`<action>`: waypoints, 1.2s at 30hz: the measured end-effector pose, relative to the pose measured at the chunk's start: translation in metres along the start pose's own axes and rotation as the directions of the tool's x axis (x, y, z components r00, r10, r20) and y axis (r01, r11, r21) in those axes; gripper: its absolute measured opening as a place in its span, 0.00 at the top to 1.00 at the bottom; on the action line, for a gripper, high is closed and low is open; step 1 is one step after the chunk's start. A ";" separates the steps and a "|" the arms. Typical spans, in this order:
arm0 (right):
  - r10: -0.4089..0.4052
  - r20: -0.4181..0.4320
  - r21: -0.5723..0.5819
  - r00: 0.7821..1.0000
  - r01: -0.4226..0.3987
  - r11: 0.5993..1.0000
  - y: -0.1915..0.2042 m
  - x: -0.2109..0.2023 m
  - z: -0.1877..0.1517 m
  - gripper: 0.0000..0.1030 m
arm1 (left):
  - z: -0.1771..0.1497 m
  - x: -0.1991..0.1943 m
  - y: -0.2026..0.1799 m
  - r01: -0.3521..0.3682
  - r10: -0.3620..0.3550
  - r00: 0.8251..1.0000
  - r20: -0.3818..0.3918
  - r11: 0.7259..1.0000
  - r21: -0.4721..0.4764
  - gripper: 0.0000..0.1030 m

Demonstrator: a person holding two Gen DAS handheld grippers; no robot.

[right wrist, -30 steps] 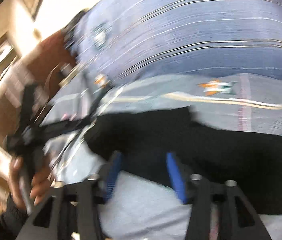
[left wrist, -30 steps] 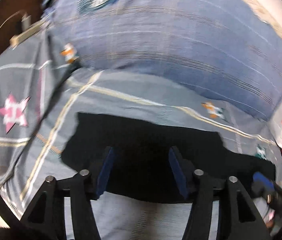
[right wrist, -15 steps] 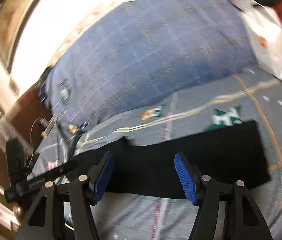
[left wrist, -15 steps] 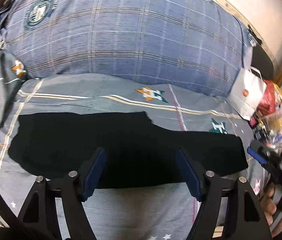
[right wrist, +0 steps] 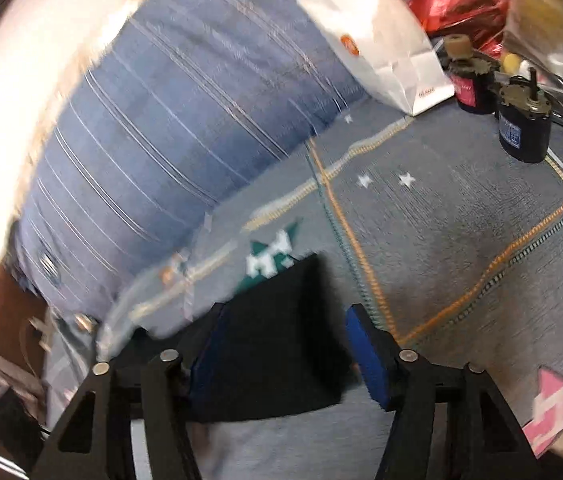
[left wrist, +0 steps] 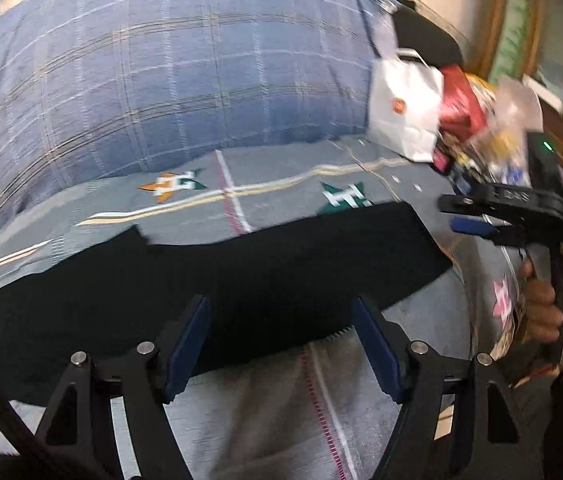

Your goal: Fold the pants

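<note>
Left wrist view is showing the pants (left wrist: 209, 284) lying flat on the bed (left wrist: 361, 412), folded into a long strip. They're looking soft, light and floppy, so I'd be pinching the end corners. Both views are swinging toward the right end now. Left tool (left wrist: 281, 340) and right tool (right wrist: 281, 352) are gaping apart, nothing held; the right's jaws have just been narrowing.
</note>
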State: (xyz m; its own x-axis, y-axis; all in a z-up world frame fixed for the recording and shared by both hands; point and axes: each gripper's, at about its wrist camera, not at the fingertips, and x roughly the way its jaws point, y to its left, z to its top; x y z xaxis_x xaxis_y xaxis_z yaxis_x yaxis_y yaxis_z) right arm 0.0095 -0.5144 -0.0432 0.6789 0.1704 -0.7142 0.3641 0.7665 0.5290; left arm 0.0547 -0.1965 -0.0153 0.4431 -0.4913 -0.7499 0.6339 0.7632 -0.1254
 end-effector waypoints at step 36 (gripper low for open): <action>0.393 -0.217 0.409 0.894 -0.283 0.868 -0.089 0.042 0.020 0.50 | 0.047 0.121 -0.133 0.084 -0.057 0.980 -0.193 0.987 0.135 0.89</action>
State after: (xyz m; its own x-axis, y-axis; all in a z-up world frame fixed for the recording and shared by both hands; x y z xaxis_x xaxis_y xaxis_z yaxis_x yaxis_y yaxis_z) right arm 0.0185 -0.5881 -0.1108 0.6117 0.5878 -0.5294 0.3849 0.3636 0.8483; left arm 0.0537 -0.3773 -0.0582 0.2756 -0.4436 -0.8528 0.7483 0.6559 -0.0993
